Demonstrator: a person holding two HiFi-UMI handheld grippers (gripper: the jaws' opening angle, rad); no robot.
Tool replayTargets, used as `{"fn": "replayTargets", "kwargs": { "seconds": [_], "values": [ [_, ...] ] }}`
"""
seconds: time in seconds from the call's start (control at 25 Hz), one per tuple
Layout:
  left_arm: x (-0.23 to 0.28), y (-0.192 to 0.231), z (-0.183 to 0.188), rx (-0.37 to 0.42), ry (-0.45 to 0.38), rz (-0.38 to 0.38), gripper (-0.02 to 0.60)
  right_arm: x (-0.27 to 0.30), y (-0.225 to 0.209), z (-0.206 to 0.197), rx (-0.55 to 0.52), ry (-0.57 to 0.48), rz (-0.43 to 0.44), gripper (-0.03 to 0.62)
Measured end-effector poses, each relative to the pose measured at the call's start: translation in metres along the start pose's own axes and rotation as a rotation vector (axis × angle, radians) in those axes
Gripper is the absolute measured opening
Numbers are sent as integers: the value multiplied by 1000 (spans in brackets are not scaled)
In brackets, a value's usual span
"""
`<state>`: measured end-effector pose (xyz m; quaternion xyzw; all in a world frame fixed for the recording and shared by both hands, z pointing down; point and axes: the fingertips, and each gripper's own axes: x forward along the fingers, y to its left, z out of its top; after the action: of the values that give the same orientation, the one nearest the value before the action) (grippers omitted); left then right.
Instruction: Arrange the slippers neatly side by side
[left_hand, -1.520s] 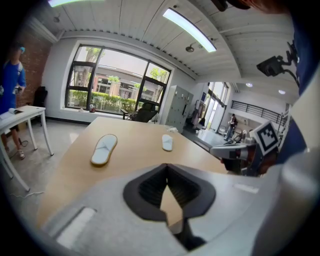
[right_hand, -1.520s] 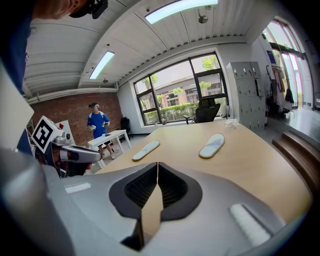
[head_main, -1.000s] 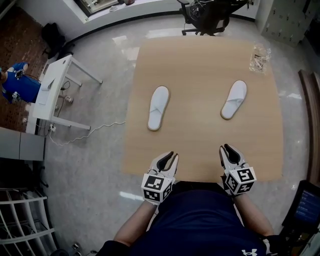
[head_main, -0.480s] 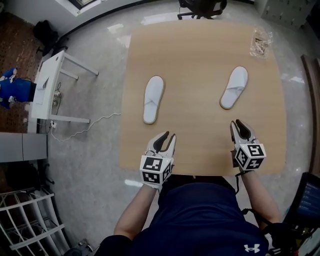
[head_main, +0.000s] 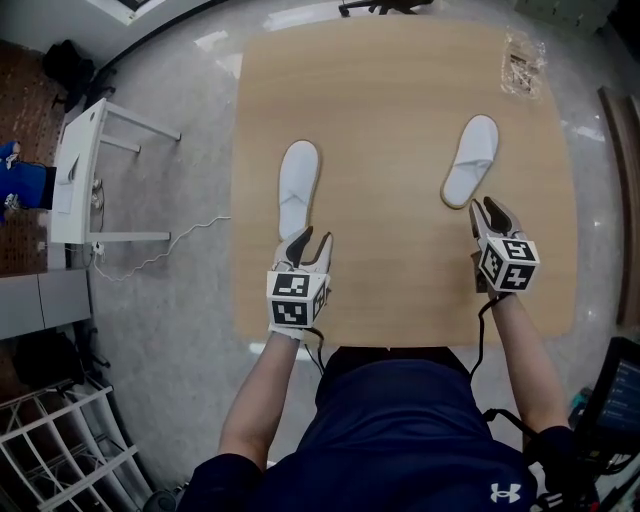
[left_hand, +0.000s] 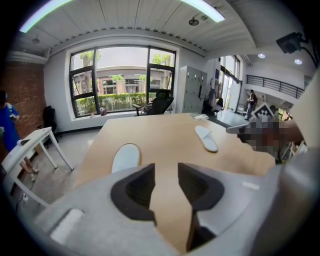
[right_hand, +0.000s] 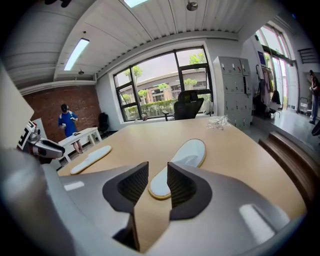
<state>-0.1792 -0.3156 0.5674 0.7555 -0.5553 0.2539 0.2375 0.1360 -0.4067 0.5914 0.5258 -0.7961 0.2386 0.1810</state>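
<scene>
Two white flat slippers with tan edging lie well apart on the light wood surface (head_main: 400, 110). The left slipper (head_main: 297, 190) lies near the surface's left edge, lengthwise. The right slipper (head_main: 470, 161) is angled, toe band at the far end, open heel toward the person. A small white logo (head_main: 497, 493) shows on the person's dark shirt, with no readable words. Black-and-white square markers sit on both cubes.

The left hand-held gripper (head_main: 313, 238) is wide open, its jaws having just been opening. Only bare surface lies between them, and the tips are just short of the left slipper's heel. The right hand-held gripper (head_main: 485, 207) has also just been opening. Its jaws are apart and gripping nothing, with the right slipper's heel right at the gap.
</scene>
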Motion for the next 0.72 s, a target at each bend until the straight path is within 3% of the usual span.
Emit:
{"fn": "replayTargets", "kwargs": {
  "seconds": [0.28, 0.52, 0.72],
  "values": [
    [37, 74, -13, 35, 54, 119, 144, 55, -33, 8, -38, 53, -73, 135],
    [59, 104, -25, -20, 117, 118, 146, 95, -45, 0, -32, 119, -103, 150],
    [85, 114, -44, -7, 197, 114, 144, 114, -50, -11, -41, 174, -144, 158]
  ]
}}
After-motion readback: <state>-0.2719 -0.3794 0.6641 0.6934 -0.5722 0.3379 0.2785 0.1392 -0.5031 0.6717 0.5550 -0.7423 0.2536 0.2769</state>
